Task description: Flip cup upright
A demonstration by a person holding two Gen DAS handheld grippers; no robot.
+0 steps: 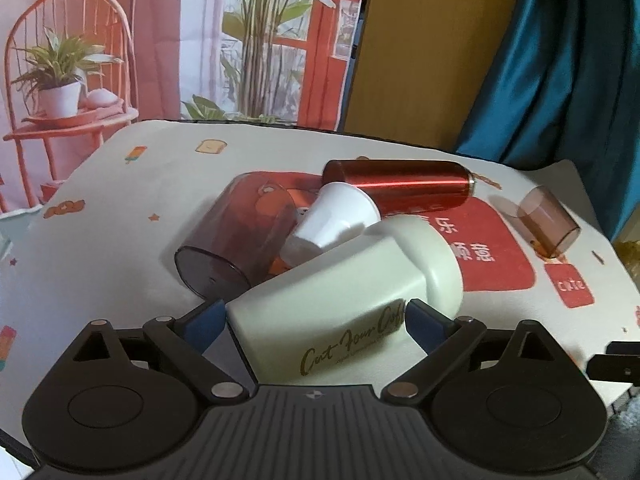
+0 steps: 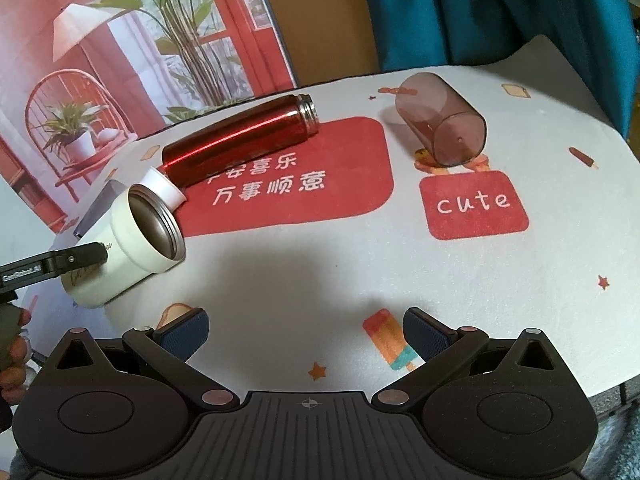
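Five drinking vessels lie on their sides on the patterned tablecloth (image 2: 400, 272). The pale green cup (image 1: 344, 292) lies tilted at the near left, and the left gripper (image 1: 314, 318) clamps it around its body, one blue pad on each side of the gold lettering. In the right wrist view its open, steel-lined mouth faces right and toward the near side. Just behind it lies one small white paper cup (image 1: 332, 220), touching the green cup's wide top. One large dark smoky tumbler (image 1: 240, 240) lies to the left of the paper cup, its base facing the near side. One red metal flask (image 2: 240, 136) lies farther back, its threaded steel neck pointing right. One smaller smoky tumbler (image 2: 444, 128) lies well apart at the far right, just beyond the red "cute" patch.

The right gripper (image 2: 306, 332) hovers over bare cloth at the near edge, its two pads spread wide and holding nothing.
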